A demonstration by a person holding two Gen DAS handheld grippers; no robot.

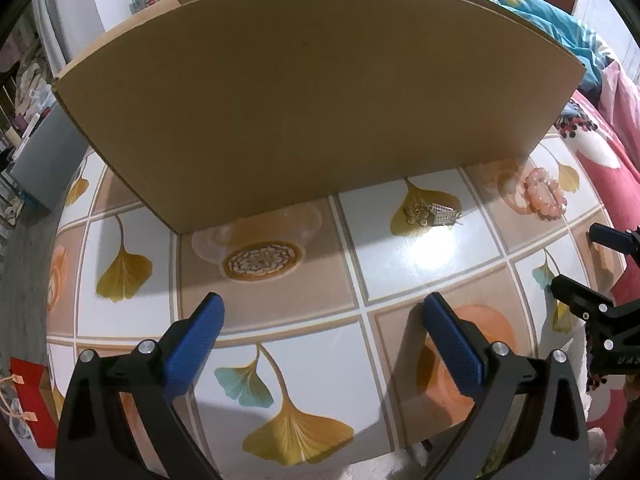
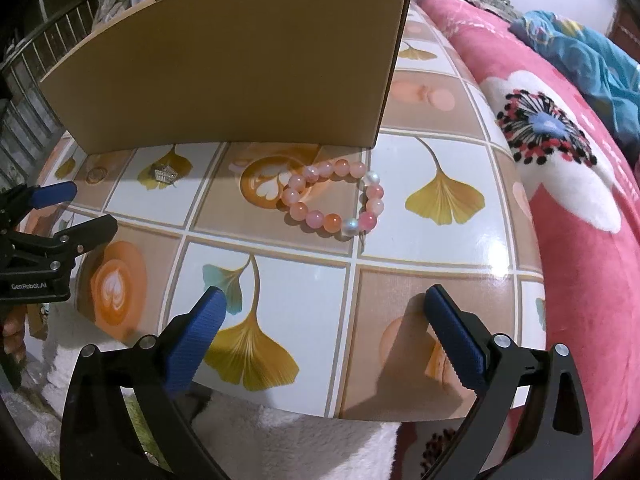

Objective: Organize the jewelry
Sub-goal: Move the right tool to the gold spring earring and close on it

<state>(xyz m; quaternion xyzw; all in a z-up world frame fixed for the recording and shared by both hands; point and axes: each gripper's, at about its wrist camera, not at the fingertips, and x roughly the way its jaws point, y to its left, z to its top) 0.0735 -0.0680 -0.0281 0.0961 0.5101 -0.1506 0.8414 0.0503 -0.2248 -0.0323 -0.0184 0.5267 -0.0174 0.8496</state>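
Nothing looks sorted yet: the bead bracelet (image 2: 335,200) and small metal trinket (image 1: 434,214) lie loose on the table (image 1: 400,248) near the cardboard box (image 1: 304,92), both the left gripper (image 1: 322,344) and right gripper (image 2: 324,340) wide apart, empty.

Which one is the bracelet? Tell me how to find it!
Find the big brown cardboard box standing on the tiled table. Just in front of its right corner lies the bracelet, a ring of round beads. It is the only pink, chunky thing; the little metal jewelry further left is small and silvery-gold.
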